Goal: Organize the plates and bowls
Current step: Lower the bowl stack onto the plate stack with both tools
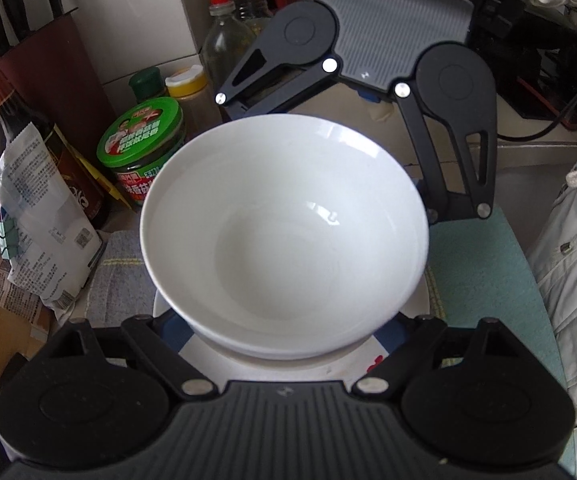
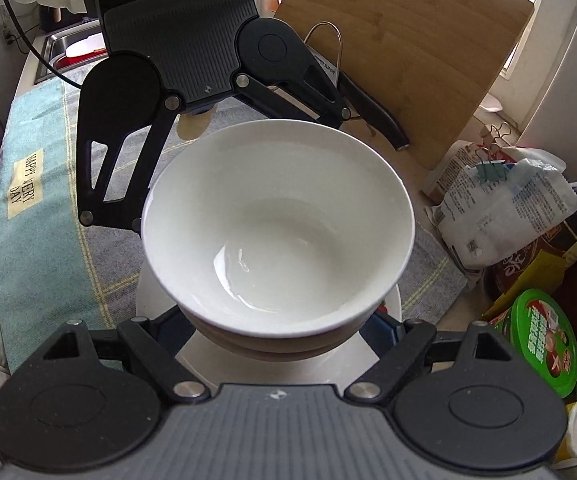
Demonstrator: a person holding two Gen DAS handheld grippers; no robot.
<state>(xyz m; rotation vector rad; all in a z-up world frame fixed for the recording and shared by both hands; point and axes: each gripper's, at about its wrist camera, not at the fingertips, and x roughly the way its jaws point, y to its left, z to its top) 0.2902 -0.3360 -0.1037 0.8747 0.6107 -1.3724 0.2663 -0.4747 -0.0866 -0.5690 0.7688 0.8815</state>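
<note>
Claws [image 1: 288,344] [image 2: 284,340] both clamp white bowl [image 1: 284,232] from opposite sides.

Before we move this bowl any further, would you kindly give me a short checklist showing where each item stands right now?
1. Bowl empty: ok.
2. Bowl centred over the plate: ok.
3. Left gripper pads pressing on the bowl: cannot tell, the rim hides them.
4. Right gripper pads pressing on the bowl: cannot tell, hidden the same way.
5. Jar apart from the bowl: ok.
6. Bowl resting on the plate or lifted: cannot tell.
</note>
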